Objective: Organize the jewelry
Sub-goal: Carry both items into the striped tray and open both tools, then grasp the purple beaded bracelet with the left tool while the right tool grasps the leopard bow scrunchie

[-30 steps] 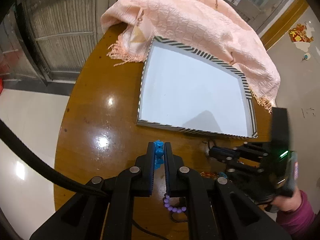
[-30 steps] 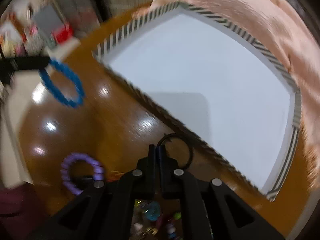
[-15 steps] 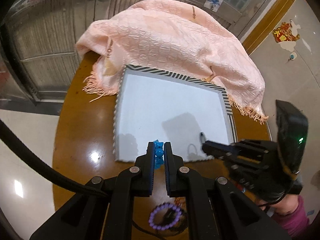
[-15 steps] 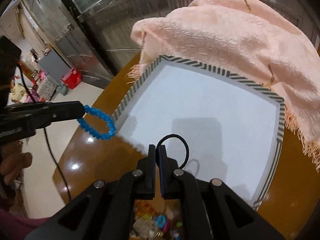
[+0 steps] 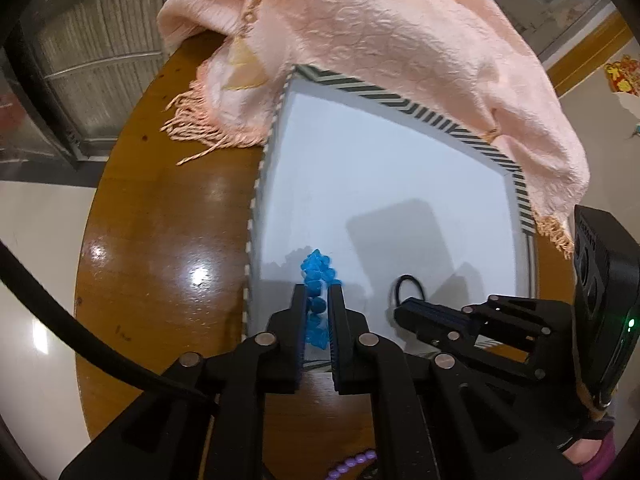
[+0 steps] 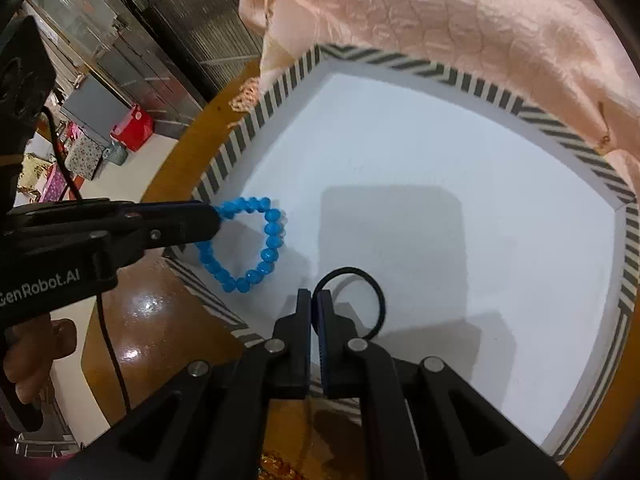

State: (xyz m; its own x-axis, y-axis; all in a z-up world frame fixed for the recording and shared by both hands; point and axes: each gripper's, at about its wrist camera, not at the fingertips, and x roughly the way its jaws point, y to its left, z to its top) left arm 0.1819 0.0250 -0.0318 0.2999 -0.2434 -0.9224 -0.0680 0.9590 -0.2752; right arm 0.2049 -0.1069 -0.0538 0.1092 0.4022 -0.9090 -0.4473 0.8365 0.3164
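A white tray with a striped rim [image 5: 384,94] [image 6: 400,60] lies on the round wooden table [image 5: 160,240]. My left gripper [image 5: 317,294] [image 6: 214,216] is shut on a blue bead bracelet [image 5: 316,276] [image 6: 256,248], which hangs over the tray's near left corner. My right gripper [image 6: 314,298] [image 5: 400,314] is shut on a thin black hair tie [image 6: 360,300] [image 5: 408,286], whose loop dangles just above the tray's white floor near its front edge. The two grippers sit side by side, left one to the left.
A pink fringed cloth [image 5: 380,32] [image 6: 460,20] drapes over the tray's far and right rims. A purple bead bracelet [image 5: 352,462] lies on the table below my left gripper. Small gold trinkets [image 6: 276,462] show under my right gripper. A person's hand [image 6: 32,356] holds the left gripper.
Both grippers have moved forward from the table's front over the tray's near edge, carrying the blue bracelet and the black hair tie. The tray now looks closer in both views.
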